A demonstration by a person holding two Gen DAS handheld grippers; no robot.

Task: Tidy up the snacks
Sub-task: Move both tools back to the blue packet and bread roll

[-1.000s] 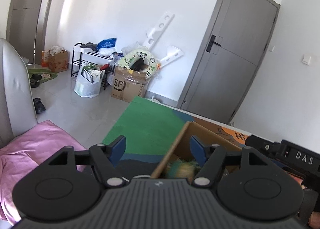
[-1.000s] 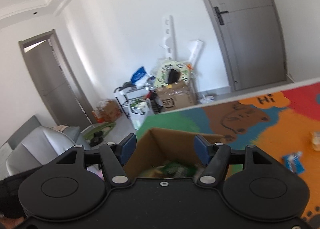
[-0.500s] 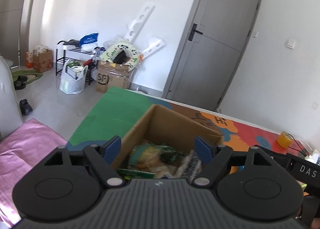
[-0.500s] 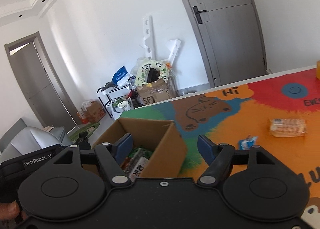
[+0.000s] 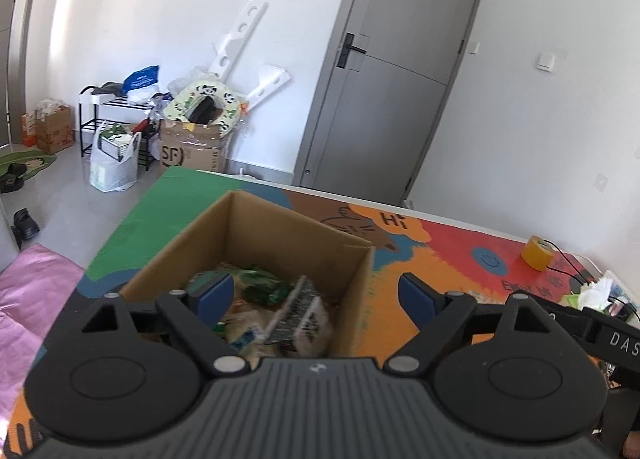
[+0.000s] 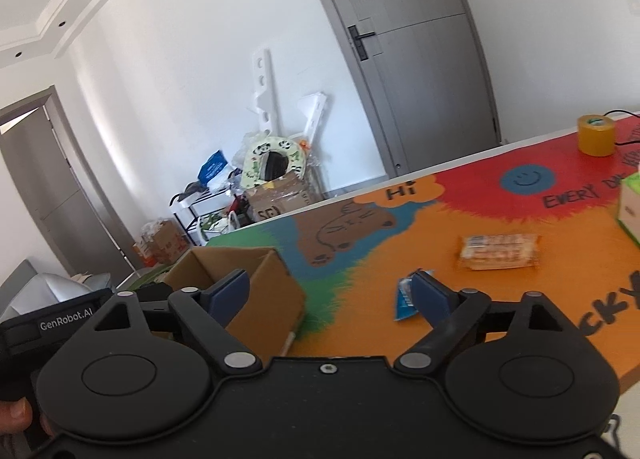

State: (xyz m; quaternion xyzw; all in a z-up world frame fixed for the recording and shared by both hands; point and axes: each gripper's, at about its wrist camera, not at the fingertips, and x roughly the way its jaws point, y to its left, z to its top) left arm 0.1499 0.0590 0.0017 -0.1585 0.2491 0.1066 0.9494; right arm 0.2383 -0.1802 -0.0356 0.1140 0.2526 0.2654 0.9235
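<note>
An open cardboard box [image 5: 296, 231] stands on the colourful table mat and holds several snack packets [image 5: 276, 311]. My left gripper [image 5: 316, 295] is open and empty, just above the box's near side. In the right wrist view the box [image 6: 256, 291] is at the lower left. My right gripper [image 6: 332, 295] is open and empty, over the mat to the right of the box. A small blue packet [image 6: 404, 299] lies just behind its right finger. A clear-wrapped snack bar [image 6: 498, 251] lies further right on the orange area.
A yellow tape roll [image 6: 594, 135] stands at the table's far right; it also shows in the left wrist view [image 5: 538, 253]. A green-and-white box [image 6: 630, 203] sits at the right edge. Tissues and cables [image 5: 596, 291] lie near it. Floor clutter [image 5: 192, 139] lies beyond the table.
Both grippers have swung to the right. The box now shows fully under the left gripper. The right gripper has moved off the box and over the mat toward the blue packet.
</note>
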